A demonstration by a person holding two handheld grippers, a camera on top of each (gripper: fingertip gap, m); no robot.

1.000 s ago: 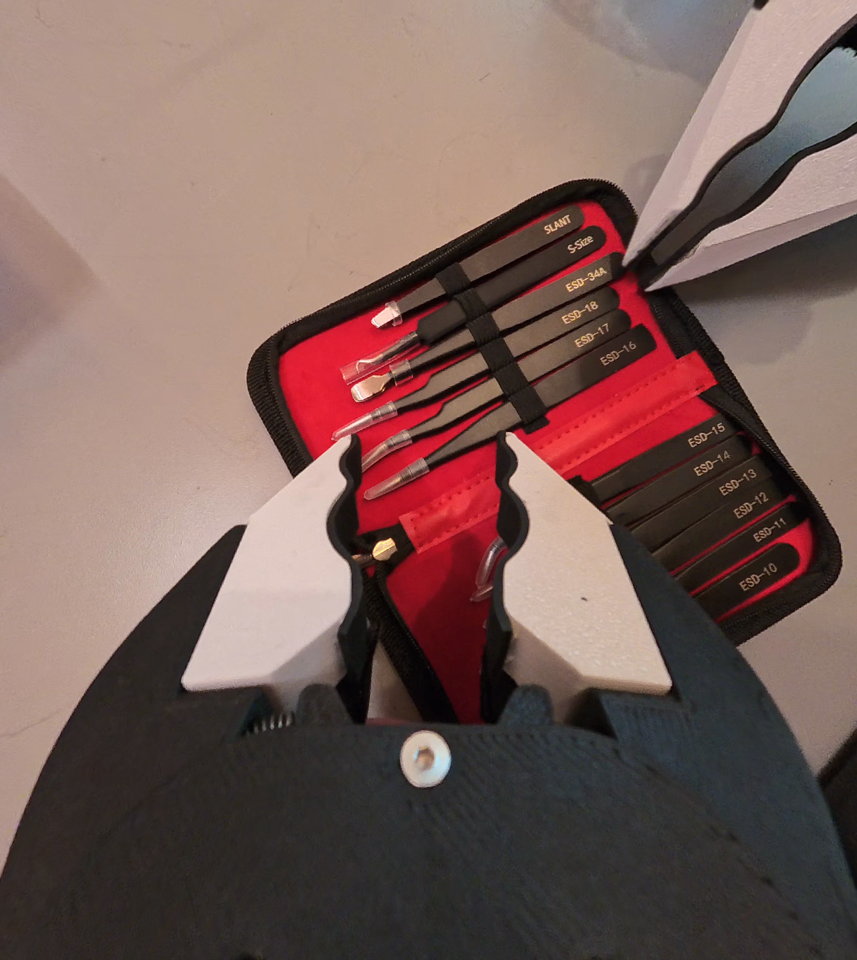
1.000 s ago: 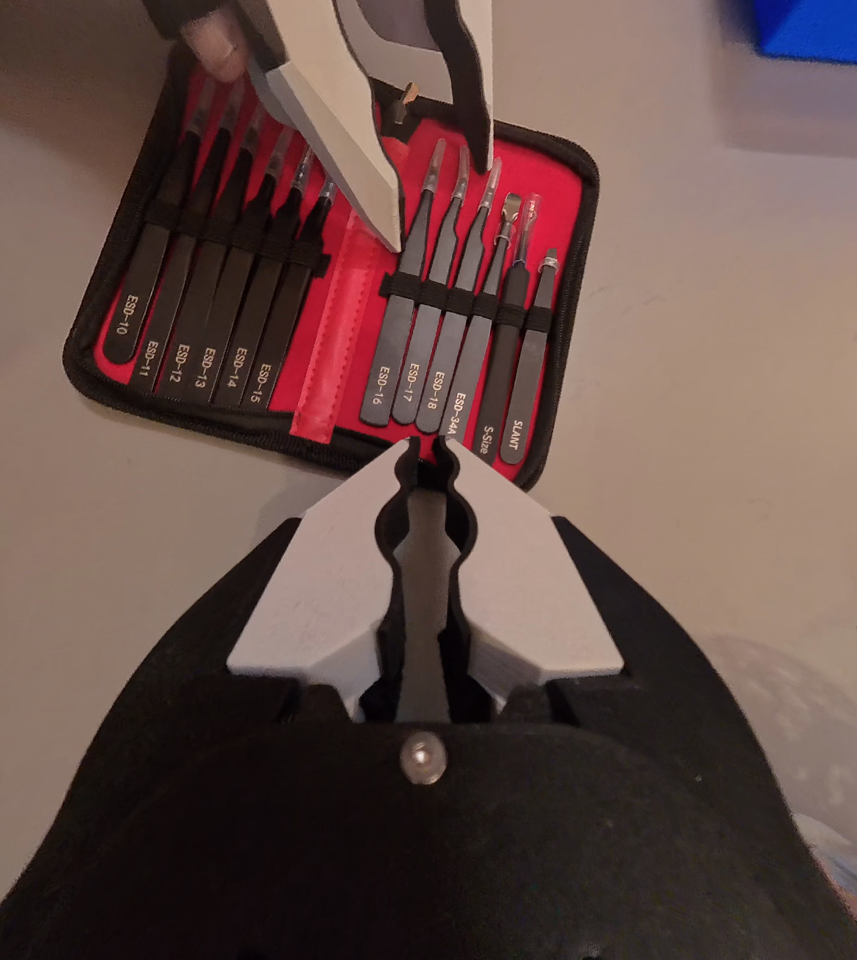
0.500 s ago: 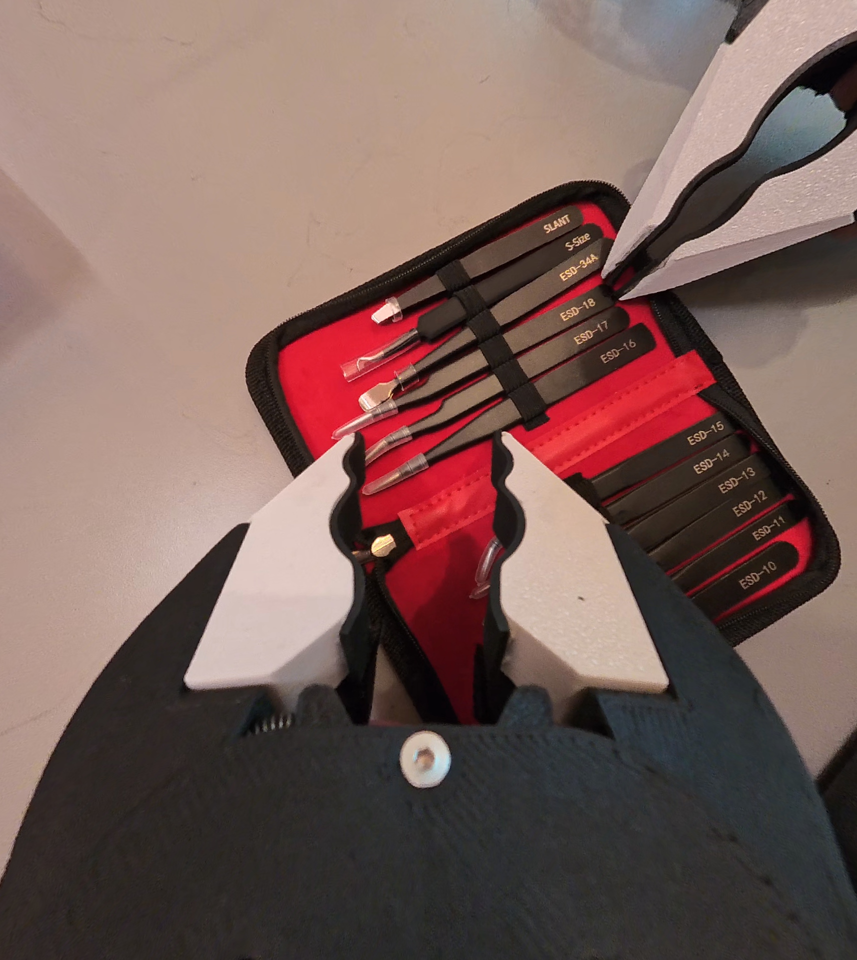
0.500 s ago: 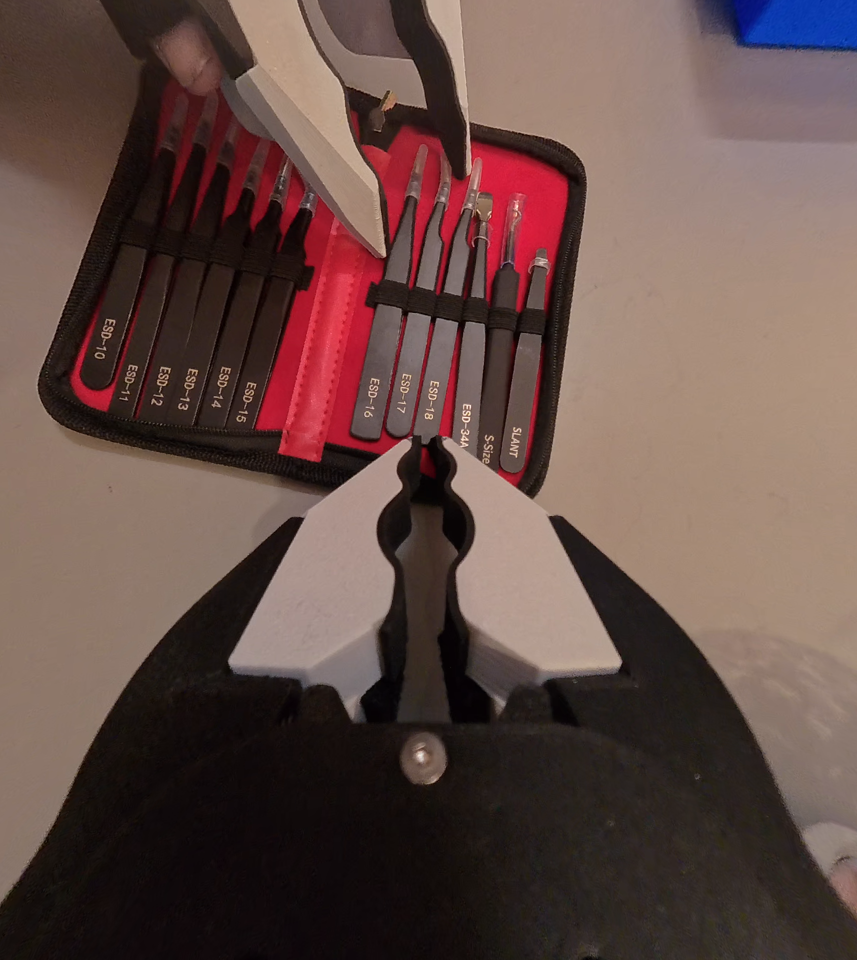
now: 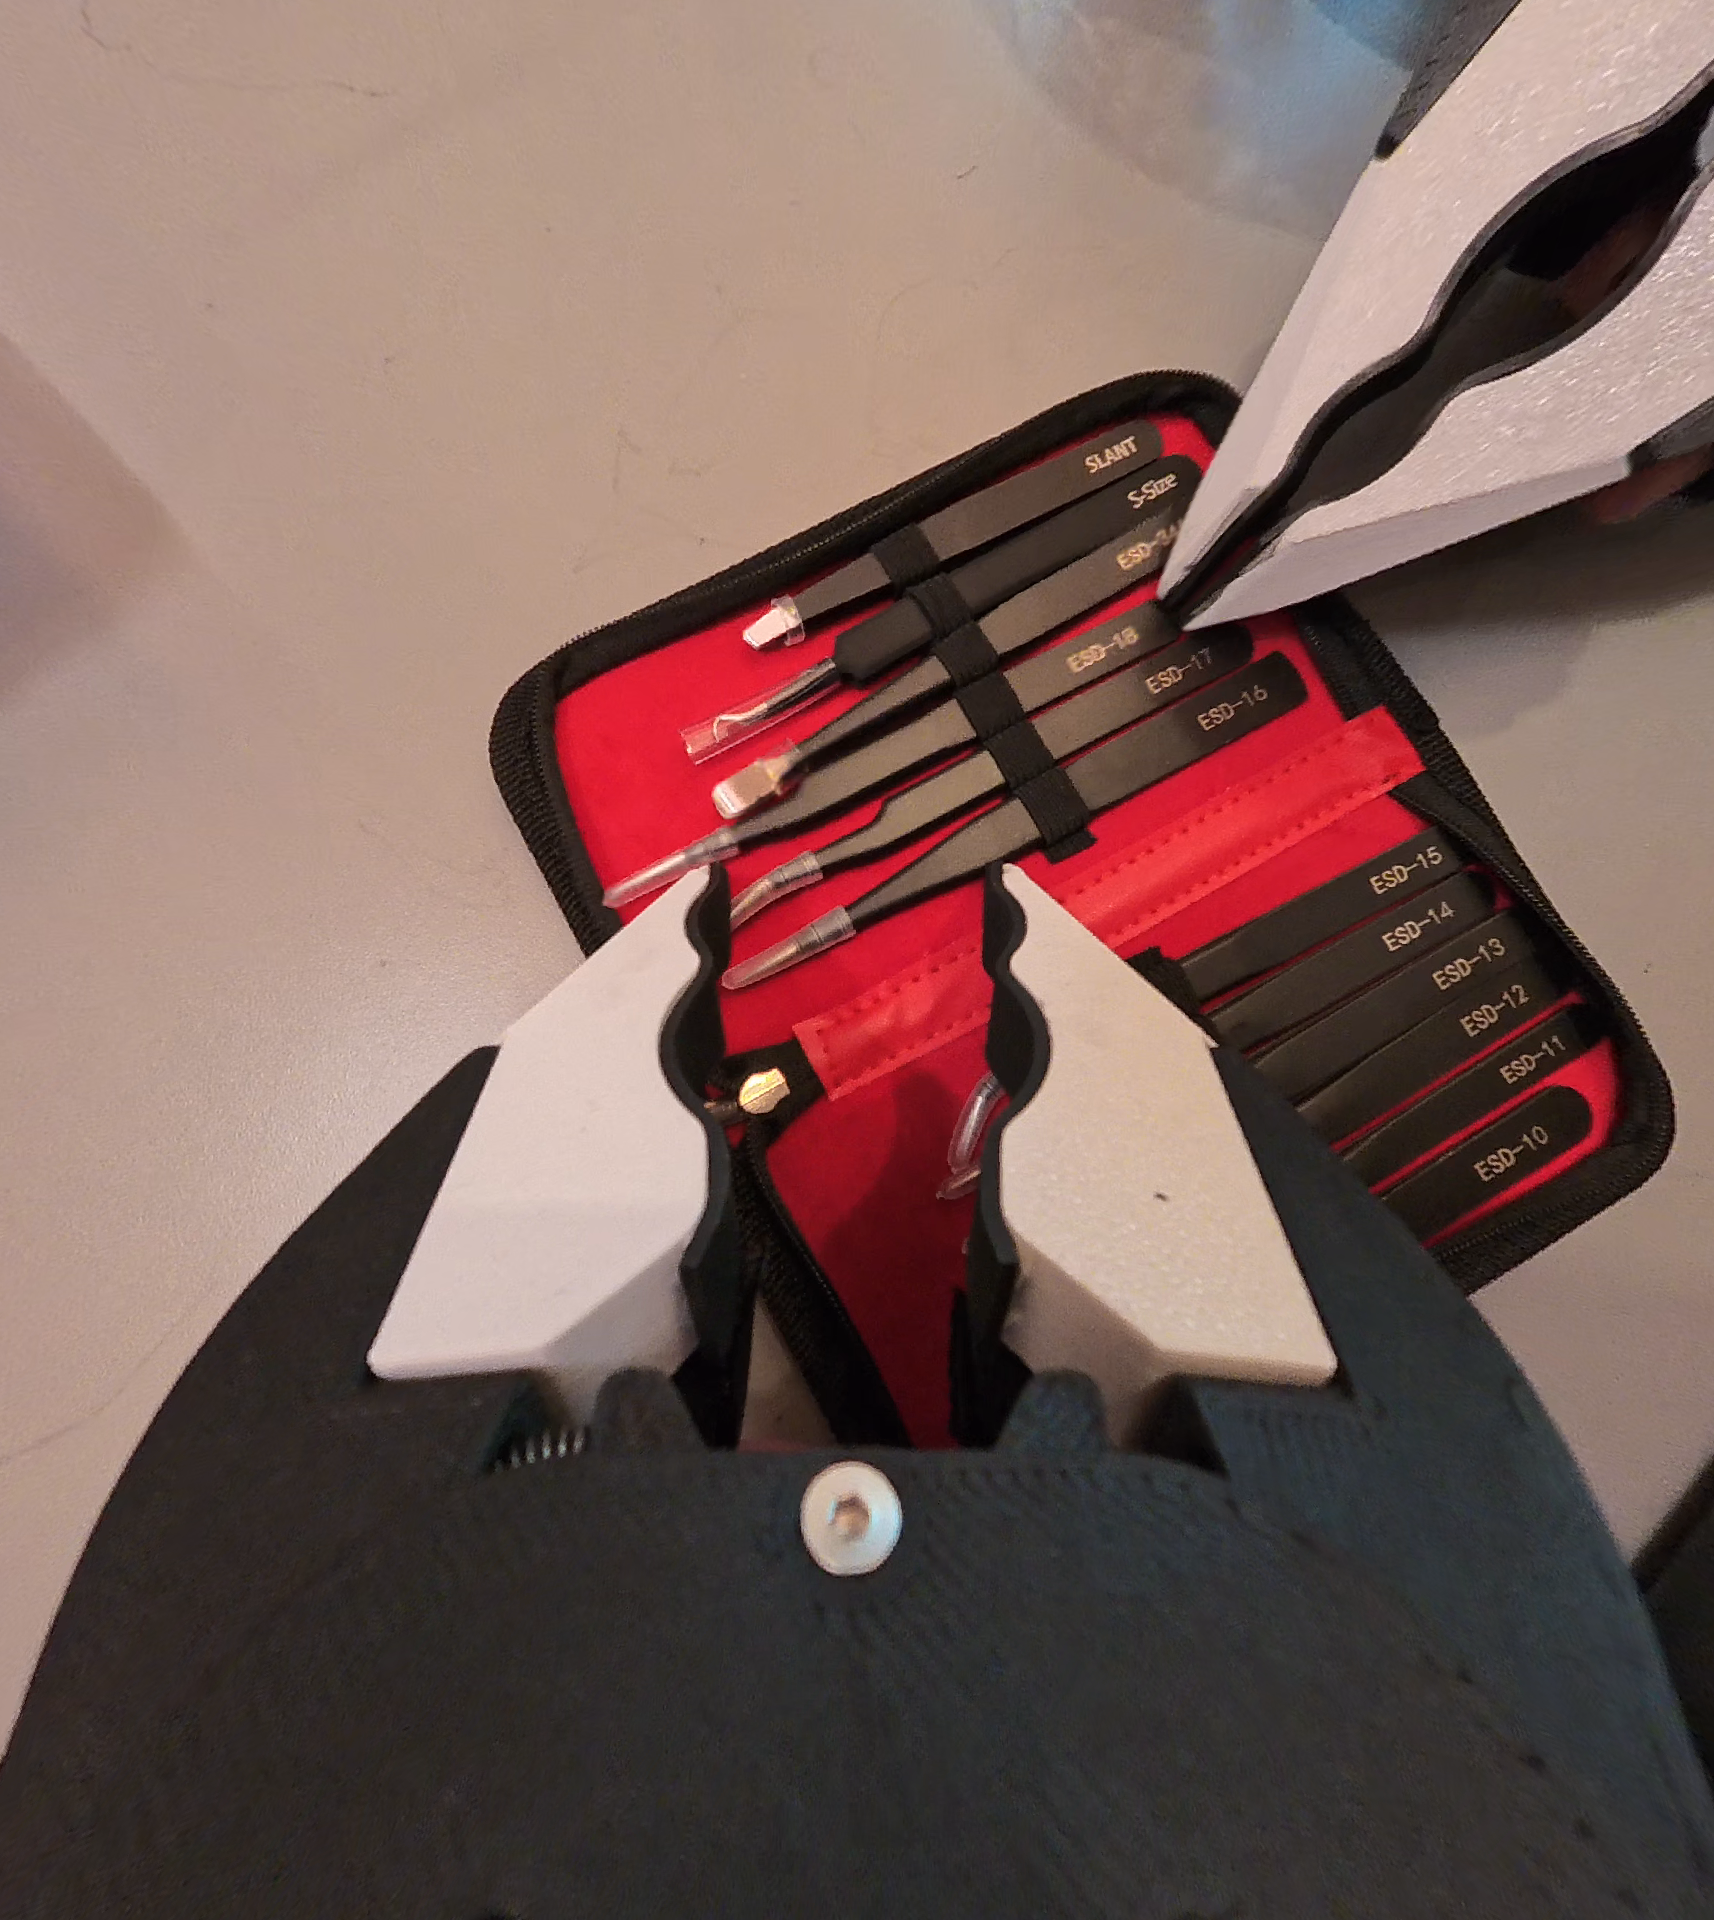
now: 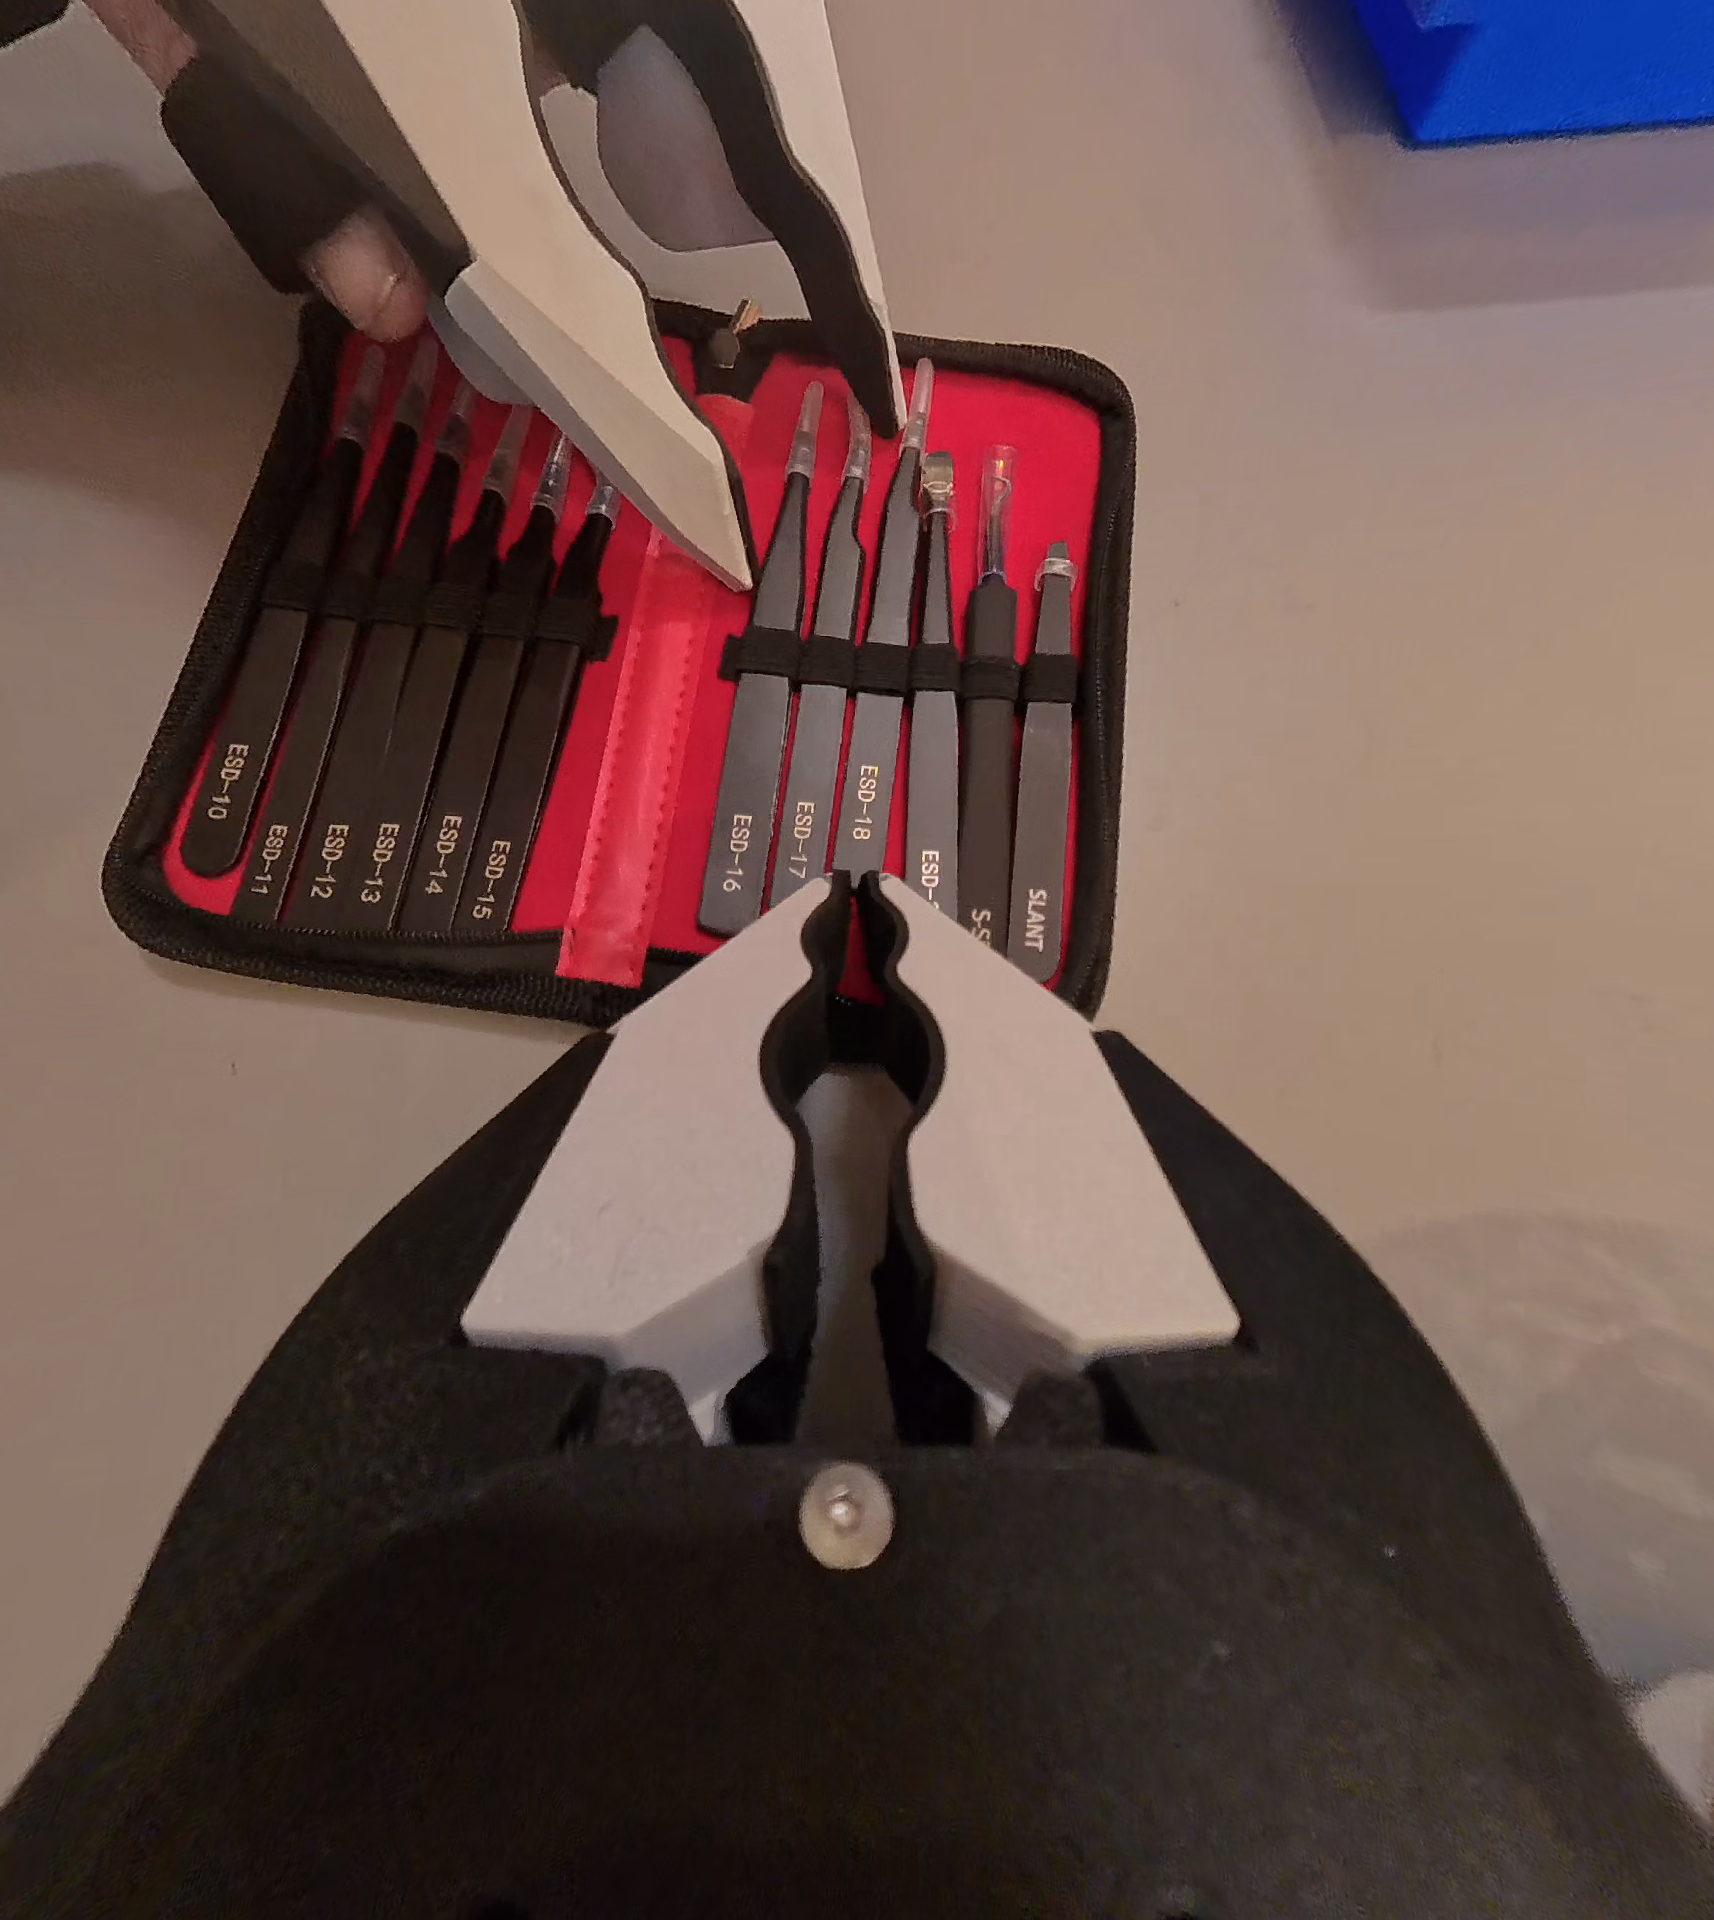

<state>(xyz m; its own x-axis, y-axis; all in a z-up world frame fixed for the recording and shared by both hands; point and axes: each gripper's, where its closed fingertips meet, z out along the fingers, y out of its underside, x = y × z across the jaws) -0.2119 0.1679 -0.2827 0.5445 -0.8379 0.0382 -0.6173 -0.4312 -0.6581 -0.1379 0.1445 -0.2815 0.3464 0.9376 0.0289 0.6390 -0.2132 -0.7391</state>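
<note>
My left claw hangs spread over the tip end of the open red tweezer case on the counter — my right claw, nearly pressed together, pinches the handle end of one black tweezer.

We count one open black zip case with a red lining and twelve slim black metal tweezers inside it: six under one black elastic strap, six under a second strap. We also see two grey-fingered hand-held grippers, one in the left wrist view and one in the right. One blue box lies on the single pale tabletop.
</note>
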